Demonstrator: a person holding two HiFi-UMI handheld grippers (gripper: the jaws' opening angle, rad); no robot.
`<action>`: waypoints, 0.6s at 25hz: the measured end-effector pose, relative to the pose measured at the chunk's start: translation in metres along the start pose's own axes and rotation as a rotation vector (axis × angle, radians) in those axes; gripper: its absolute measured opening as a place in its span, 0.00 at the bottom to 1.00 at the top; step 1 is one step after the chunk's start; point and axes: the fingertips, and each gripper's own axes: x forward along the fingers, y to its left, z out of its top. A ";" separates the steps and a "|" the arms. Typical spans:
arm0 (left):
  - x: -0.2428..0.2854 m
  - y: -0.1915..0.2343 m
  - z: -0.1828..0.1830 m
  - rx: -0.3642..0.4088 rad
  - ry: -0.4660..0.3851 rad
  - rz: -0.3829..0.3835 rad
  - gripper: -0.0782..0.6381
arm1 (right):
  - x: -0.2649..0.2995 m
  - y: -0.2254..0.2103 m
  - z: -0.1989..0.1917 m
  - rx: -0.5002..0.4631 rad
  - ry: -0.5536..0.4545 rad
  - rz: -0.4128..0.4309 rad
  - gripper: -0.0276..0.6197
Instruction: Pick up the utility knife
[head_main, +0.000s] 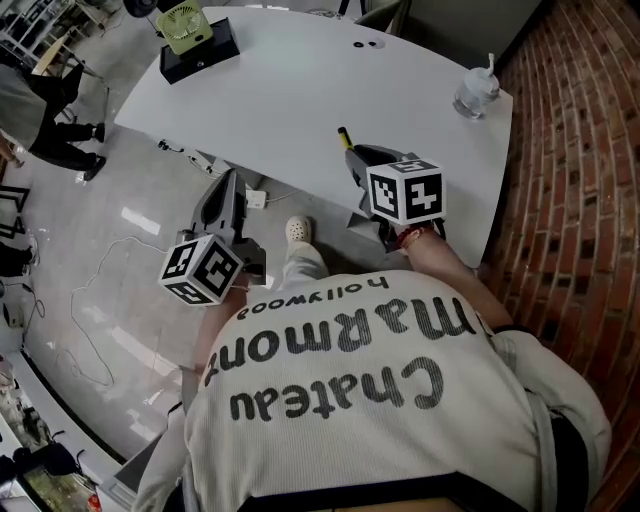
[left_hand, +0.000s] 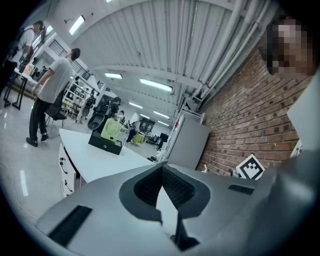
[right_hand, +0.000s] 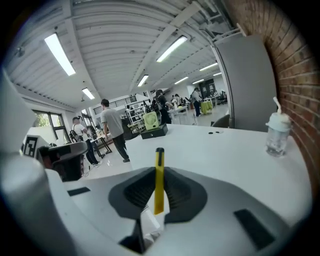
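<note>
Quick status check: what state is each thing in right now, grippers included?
Knife: clamped in the right gripper, clear of the table.
Right gripper: jaws shut on the knife.
Left gripper: empty, jaws together at the tips.
Cup: upright on the table, straw in.
Fan: upright on its black box.

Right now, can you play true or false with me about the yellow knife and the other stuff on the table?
1. The right gripper grips the yellow utility knife. True.
2. The left gripper holds a cup. False: nothing is between its jaws.
3. The plastic cup with a straw stands on the white table. True.
4. The green fan lies on the floor. False: it is up on the table, at a black box.
</note>
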 end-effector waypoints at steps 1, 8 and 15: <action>-0.001 -0.002 0.002 0.004 -0.004 0.001 0.11 | -0.004 0.003 0.004 -0.001 -0.014 0.009 0.13; -0.005 -0.023 0.013 -0.012 -0.025 -0.033 0.11 | -0.027 0.017 0.032 -0.011 -0.109 0.051 0.13; -0.008 -0.033 0.036 0.061 -0.054 -0.051 0.11 | -0.042 0.030 0.068 0.005 -0.209 0.101 0.13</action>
